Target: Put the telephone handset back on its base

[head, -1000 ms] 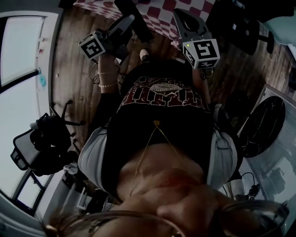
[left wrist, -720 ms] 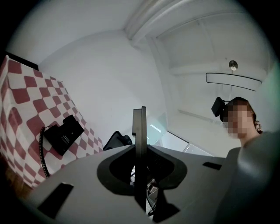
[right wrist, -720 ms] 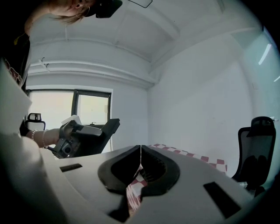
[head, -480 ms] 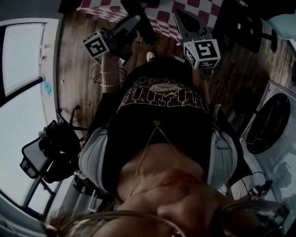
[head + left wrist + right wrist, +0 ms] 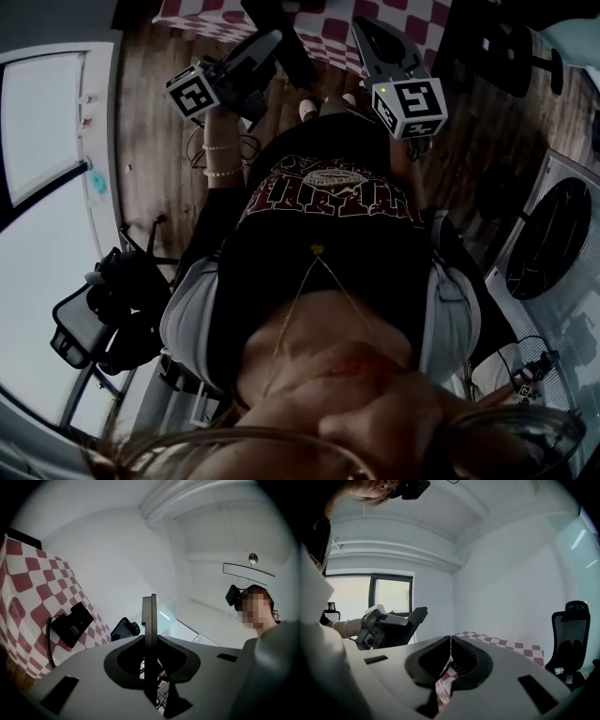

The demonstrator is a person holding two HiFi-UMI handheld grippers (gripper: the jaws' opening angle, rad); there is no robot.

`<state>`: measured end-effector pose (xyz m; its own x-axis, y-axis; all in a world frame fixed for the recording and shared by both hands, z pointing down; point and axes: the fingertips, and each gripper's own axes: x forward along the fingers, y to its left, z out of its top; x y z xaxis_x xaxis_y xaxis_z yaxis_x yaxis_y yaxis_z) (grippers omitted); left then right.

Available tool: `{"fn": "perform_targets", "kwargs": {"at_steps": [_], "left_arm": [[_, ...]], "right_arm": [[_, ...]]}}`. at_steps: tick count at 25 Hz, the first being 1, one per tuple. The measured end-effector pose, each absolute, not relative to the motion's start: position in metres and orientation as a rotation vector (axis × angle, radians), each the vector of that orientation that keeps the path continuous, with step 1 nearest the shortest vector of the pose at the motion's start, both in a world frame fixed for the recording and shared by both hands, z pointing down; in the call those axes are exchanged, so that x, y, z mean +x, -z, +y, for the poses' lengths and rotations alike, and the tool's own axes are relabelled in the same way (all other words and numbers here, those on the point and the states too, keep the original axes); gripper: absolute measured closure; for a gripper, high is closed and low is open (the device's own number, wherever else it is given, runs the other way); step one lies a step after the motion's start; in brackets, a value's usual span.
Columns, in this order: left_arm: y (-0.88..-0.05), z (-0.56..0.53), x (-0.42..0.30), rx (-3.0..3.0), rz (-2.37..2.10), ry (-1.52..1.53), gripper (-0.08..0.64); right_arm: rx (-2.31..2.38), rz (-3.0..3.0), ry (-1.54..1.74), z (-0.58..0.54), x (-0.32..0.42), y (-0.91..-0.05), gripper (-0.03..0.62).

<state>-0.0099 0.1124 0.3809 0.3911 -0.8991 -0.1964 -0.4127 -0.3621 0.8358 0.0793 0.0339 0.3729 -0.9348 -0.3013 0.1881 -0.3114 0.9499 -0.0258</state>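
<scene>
A black telephone (image 5: 72, 623) with a coiled cord (image 5: 48, 645) lies on the red-and-white checked tablecloth (image 5: 28, 588), at the left of the left gripper view. I cannot tell the handset from the base. My left gripper (image 5: 149, 600) is in the air away from the telephone, with its jaws pressed flat together and nothing between them. My right gripper (image 5: 450, 638) is shut and empty too, pointing over the checked table (image 5: 501, 645). In the head view both grippers (image 5: 274, 39) (image 5: 362, 24) are held in front of my body at the table's near edge.
A black office chair (image 5: 573, 631) stands right of the table, and another (image 5: 117, 305) stands on the wooden floor (image 5: 150, 141) to my left. A window (image 5: 370, 595) is behind the left gripper (image 5: 389, 623). A large fan (image 5: 553, 234) stands at the right.
Both grippers have edged slightly toward the checked table and stay shut. The head view has shifted a little, so the chair at the left sits lower in the picture.
</scene>
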Motion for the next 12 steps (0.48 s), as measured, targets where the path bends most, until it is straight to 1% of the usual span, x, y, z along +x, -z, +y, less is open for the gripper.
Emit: {"fn": "perform_targets", "kwargs": {"at_steps": [12], "left_arm": [[-0.386, 0.092, -0.041, 1.917, -1.136, 0.859, 0.479]], "right_arm": [[0.437, -2.903, -0.129, 0.013, 0.046, -0.382, 0.572]]}}
